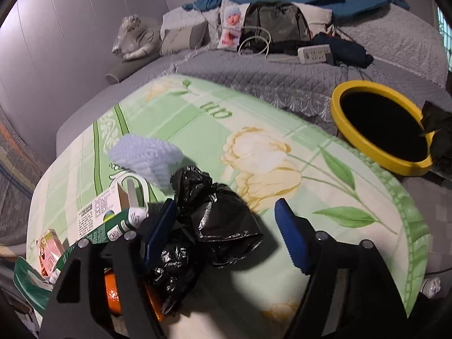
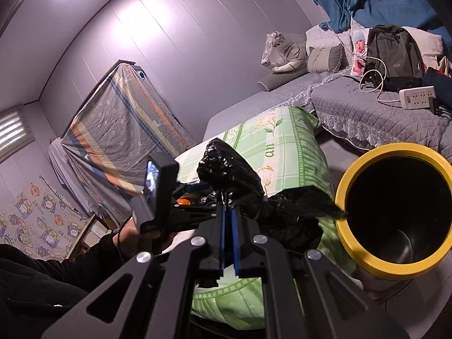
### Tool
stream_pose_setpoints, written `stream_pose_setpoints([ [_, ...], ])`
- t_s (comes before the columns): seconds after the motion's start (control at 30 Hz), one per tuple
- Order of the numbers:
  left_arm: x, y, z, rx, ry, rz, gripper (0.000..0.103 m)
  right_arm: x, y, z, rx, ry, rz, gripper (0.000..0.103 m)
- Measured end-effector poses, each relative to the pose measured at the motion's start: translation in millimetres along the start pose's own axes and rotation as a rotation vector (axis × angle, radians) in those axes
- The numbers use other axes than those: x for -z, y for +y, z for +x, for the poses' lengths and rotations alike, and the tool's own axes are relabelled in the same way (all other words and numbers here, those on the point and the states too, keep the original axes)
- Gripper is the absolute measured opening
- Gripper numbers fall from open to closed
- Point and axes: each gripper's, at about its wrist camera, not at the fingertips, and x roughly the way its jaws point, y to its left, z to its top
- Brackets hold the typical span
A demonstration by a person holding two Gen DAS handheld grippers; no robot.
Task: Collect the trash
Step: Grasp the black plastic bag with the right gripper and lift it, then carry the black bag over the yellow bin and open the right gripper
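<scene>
A crumpled black plastic bag (image 1: 217, 226) lies on the green flowered cushion (image 1: 254, 130). It sits between the fingers of my left gripper (image 1: 226, 231): the left pad (image 1: 159, 226) touches it, the right pad (image 1: 291, 237) stands apart from it. My right gripper (image 2: 228, 214) is shut, with thin black plastic (image 2: 296, 212) pinched at its tips; that sheet reaches right to the rim of the yellow bin (image 2: 367, 257). The same bin (image 1: 364, 147) stands at the right in the left wrist view, dark inside.
Cartons (image 1: 99, 212), a green packet (image 1: 107, 231), an orange can (image 1: 113, 293) and a pale blue cloth (image 1: 144, 158) crowd the cushion's left end. A grey bed (image 1: 254, 67) behind holds a backpack (image 1: 274, 25) and power strip (image 1: 315, 53). A person's hand (image 2: 132, 234) holds the left gripper.
</scene>
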Motion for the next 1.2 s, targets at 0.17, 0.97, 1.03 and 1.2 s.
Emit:
stream_pose_setpoints([
  [0.17,2,10,16,-0.031,0.056,-0.031,0.036,0,-1,-2,-0.003,-0.012,0.014,0.004],
  [0.97,-30,-10,-140,0.189,-0.449,-0.176,0.025,-28,3,-36,0.14,-0.105,0.042,0.004],
  [1.03,-38,-18,-137,0.221,-0.455,-0.168,0.025,-32,0,-40,0.166,-0.121,0.046,0.004],
  [1.2,-70,-51,-125,0.285,-0.471,-0.125,0.025,-43,-17,-51,0.237,-0.173,0.069,0.004],
])
